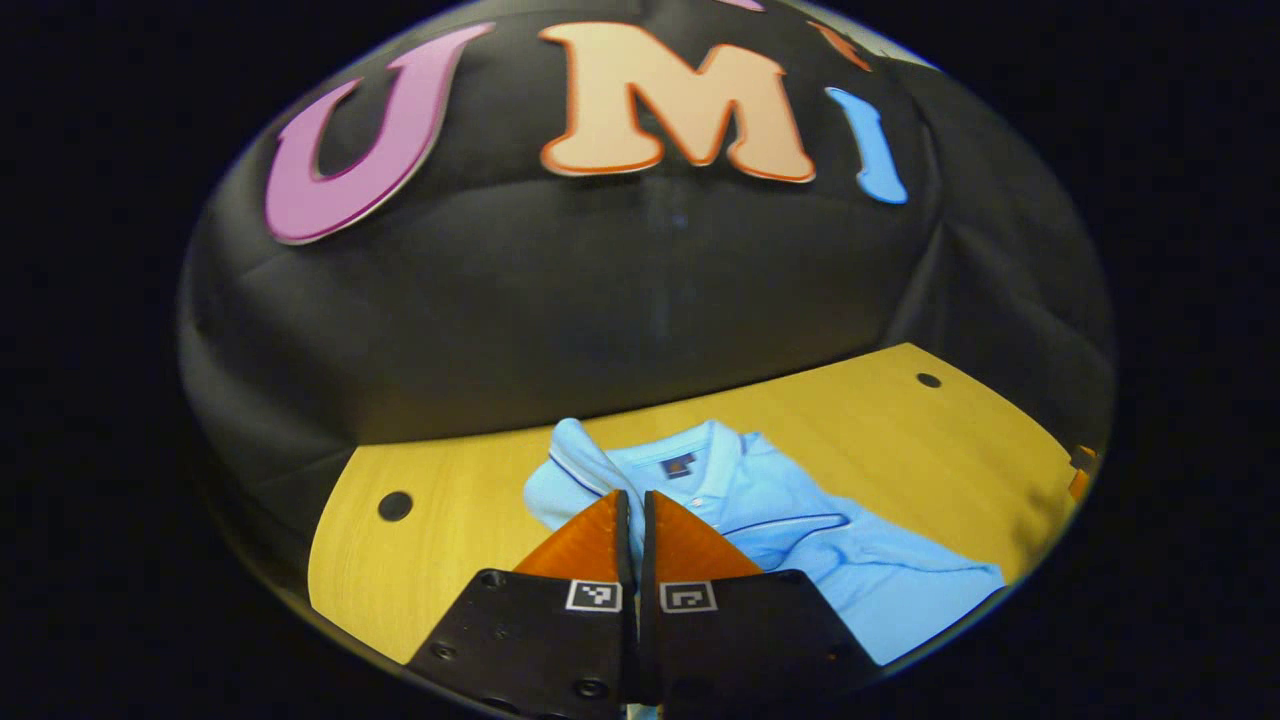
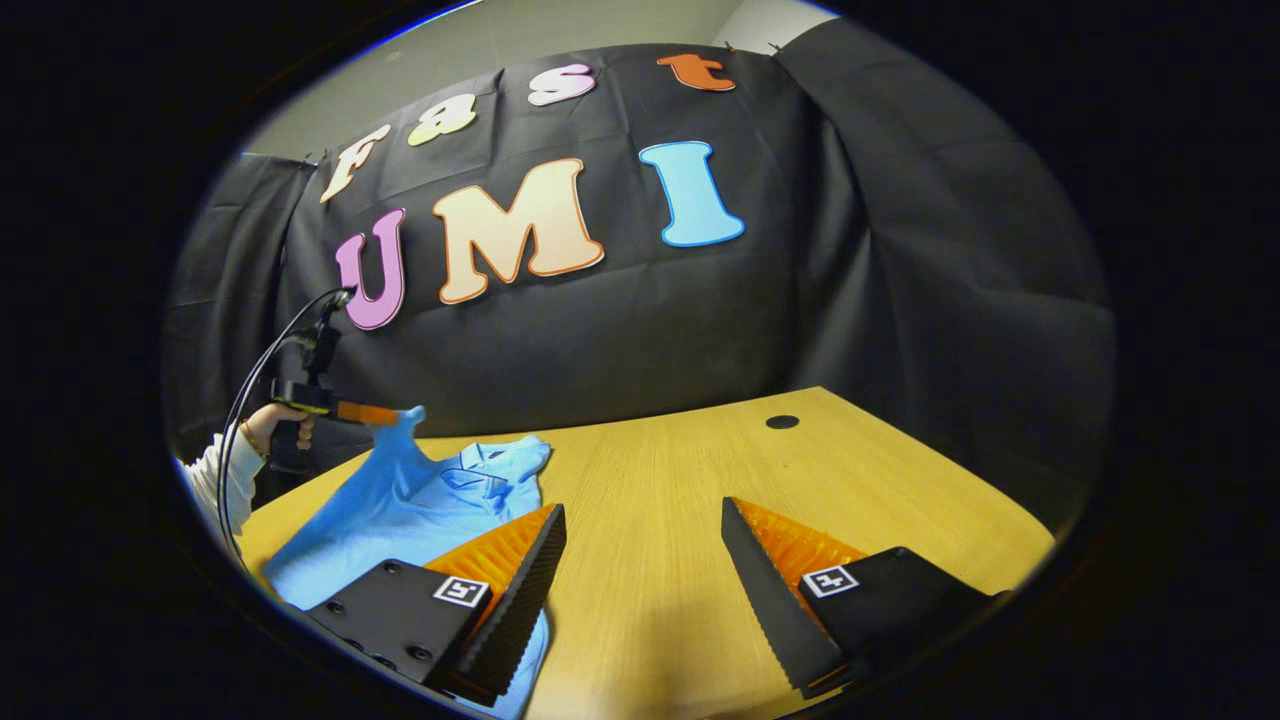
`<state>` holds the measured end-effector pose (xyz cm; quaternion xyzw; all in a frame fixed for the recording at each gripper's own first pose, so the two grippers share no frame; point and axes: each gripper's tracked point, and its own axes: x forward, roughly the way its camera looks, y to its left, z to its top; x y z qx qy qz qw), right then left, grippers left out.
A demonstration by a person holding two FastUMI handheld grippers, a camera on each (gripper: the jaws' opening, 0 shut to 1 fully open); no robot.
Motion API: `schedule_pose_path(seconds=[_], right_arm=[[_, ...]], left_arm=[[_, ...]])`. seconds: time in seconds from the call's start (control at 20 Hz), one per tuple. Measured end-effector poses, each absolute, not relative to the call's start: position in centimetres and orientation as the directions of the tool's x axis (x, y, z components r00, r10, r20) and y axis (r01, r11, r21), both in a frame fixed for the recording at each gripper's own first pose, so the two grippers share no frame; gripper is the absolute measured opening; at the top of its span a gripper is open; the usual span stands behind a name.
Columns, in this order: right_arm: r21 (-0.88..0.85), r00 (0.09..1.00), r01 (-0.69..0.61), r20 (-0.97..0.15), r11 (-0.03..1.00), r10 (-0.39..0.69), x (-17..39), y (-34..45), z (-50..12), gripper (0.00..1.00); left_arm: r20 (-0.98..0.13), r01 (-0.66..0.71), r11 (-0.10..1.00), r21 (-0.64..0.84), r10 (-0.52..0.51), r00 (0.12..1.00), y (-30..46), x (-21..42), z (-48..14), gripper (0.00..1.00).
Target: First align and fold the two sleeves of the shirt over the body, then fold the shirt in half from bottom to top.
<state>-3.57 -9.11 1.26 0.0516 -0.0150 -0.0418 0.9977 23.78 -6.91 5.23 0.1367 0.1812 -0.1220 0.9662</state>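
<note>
The booth wall (image 2: 700,330) is black cloth, draped behind and to the right of the work surface. Below it lies the wooden table (image 2: 680,500), pale, with round cable holes near its far edge.

The shirt (image 2: 400,510) lies on the table's left part, collar toward the wall, light blue with a buttoned placket. In the left gripper view the right sleeve appears already laid across the body; the left sleeve (image 2: 400,425) is raised off the table.

My left gripper (image 2: 375,413) has its jaws pressed together on that sleeve's end, the cloth hanging from them; a hand (image 2: 275,420) with a pale cuff holds it. My right gripper (image 2: 640,560) hovers over bare wood just right of the shirt, jaws wide apart, gripping nothing.

Step in hand, by my judgement: fold the left sleeve over the body. Procedure:
1. Carry the sleeve across toward the placket, keeping the cloth taut.
2. Lower it so its edge runs parallel to the other sleeve.
3. Release only when the cloth rests flat.
4. If the body drags, pin the hem with the right gripper.
</note>
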Motion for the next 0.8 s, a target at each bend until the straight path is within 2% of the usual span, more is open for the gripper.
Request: schedule_pose_path(seconds=[0.15, 0.35, 0.65, 0.75, 0.8], right_arm=[[0.086, 0.997, 0.071, 0.02, 0.994, -0.073, -3.9, -7.7, 0.5, 0.98], [0.075, 0.999, 0.046, 0.015, 0.996, -0.048, -4.4, -5.9, -0.1, 0.98], [0.063, 1.0, 0.024, 0.001, 0.998, -0.024, -4.4, -4.5, -1.1, 0.98], [0.066, 1.0, 0.014, -0.008, 0.998, -0.013, -4.3, -4.0, -1.6, 0.98], [0.066, 1.0, 0.009, -0.01, 0.998, -0.009, -4.4, -3.8, -1.8, 0.98]], left_arm=[[-0.383, 0.394, 0.893, 0.217, -0.294, 0.876, -14.6, 23.5, 4.6, 0.0], [-0.407, 0.482, 0.852, 0.207, -0.373, 0.834, -21.8, 22.8, 2.4, 0.0], [-0.455, 0.532, 0.819, 0.214, -0.399, 0.796, -26.6, 21.1, -2.0, 0.0], [-0.435, 0.515, 0.824, 0.237, -0.384, 0.815, -26.9, 21.5, -2.0, 0.04], [-0.43, 0.52, 0.823, 0.229, -0.394, 0.813, -27.3, 21.2, -2.0, 0.17]])
